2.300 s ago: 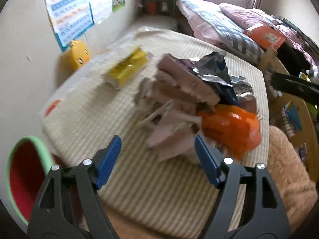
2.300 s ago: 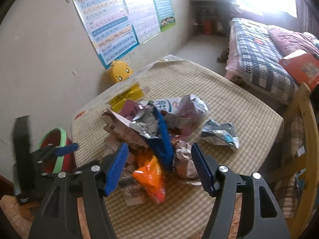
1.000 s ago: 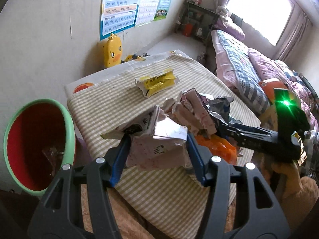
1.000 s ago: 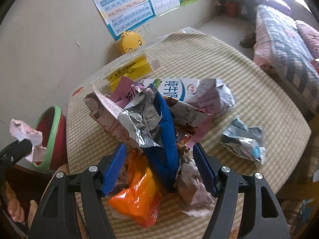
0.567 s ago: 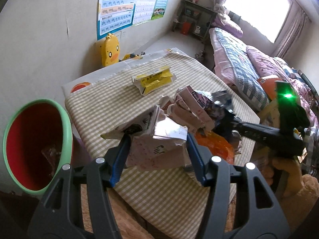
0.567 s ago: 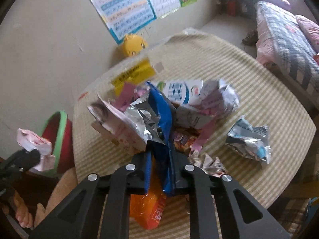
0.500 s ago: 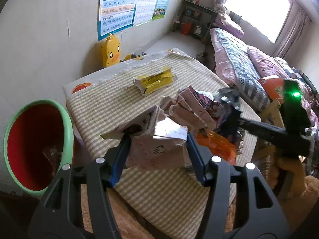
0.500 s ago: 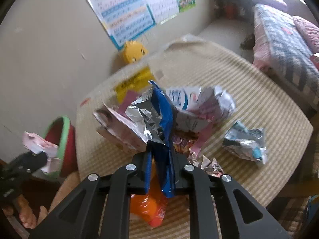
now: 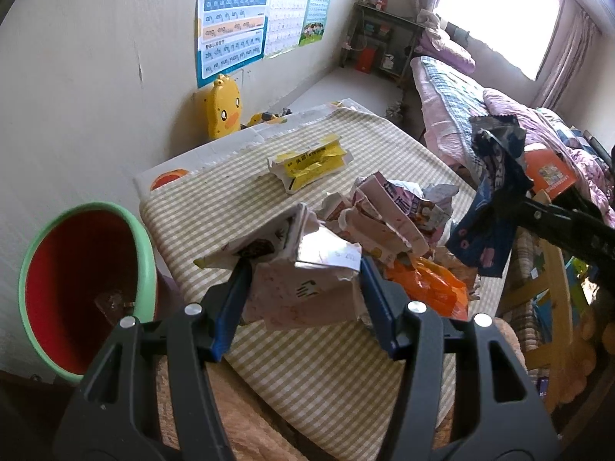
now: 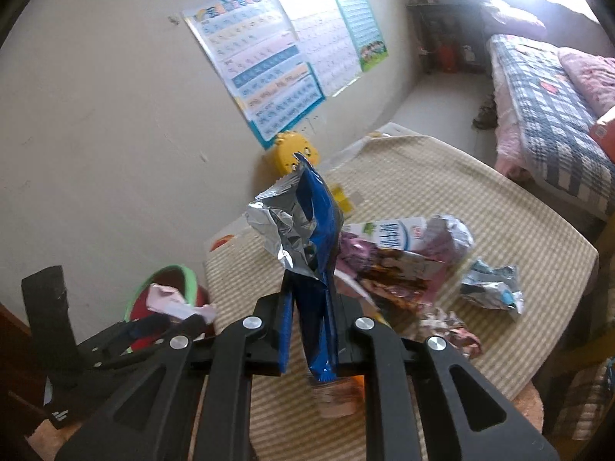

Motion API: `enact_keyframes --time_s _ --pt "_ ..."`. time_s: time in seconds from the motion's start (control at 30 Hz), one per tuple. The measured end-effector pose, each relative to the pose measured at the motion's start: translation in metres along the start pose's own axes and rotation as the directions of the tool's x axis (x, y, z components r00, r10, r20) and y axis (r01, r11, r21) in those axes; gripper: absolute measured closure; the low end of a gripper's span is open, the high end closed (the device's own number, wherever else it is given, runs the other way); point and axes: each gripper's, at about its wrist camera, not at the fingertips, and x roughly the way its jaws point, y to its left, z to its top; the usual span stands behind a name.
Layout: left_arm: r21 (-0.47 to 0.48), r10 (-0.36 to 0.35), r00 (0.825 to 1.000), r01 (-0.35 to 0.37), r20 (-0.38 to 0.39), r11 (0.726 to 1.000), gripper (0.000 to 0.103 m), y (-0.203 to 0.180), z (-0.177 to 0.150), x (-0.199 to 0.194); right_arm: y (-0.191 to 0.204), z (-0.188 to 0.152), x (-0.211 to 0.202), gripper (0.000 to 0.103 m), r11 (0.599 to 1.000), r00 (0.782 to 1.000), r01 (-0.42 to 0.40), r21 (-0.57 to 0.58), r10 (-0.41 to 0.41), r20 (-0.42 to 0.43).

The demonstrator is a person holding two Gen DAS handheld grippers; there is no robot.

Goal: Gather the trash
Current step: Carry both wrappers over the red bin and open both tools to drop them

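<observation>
My left gripper [image 9: 305,288] is shut on a crumpled pink-and-white carton [image 9: 303,284], held over the near edge of the table. The red bin with a green rim [image 9: 80,292] stands low at the left, beside the table. My right gripper [image 10: 311,326] is shut on a blue and silver foil snack bag [image 10: 311,238], lifted above the trash pile. In the left wrist view that bag [image 9: 488,207] hangs at the right, clear of the table. The pile [image 9: 392,223] of torn cartons and an orange wrapper [image 9: 426,288] lies on the checked tablecloth [image 9: 230,199].
A yellow packet [image 9: 309,163] lies apart at the far side of the table. A crumpled silver wrapper [image 10: 492,288] lies alone at the right. A yellow duck toy [image 9: 223,107] leans on the wall under posters. A wooden chair [image 9: 546,280] and a bed [image 9: 461,111] stand to the right.
My right gripper shut on the blue foil bag and lifted it up out of the pile. My left gripper kept still with the carton in it.
</observation>
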Motion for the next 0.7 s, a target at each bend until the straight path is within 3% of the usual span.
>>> enact_keyframes --time_s 0.27,0.7 --pt "-0.027 0.053 0.998 -0.052 0.034 0.998 0.048 0.018 0.004 -0.007 0.020 -0.007 0.007 0.090 0.999 1.000 -0.022 -0.030 0.021 -0.023" --pt "-0.151 0.143 0.988 -0.133 0.052 0.980 0.048 0.082 -0.002 -0.018 0.061 -0.013 0.026 0.090 0.994 0.997 -0.040 -0.099 0.032 -0.073"
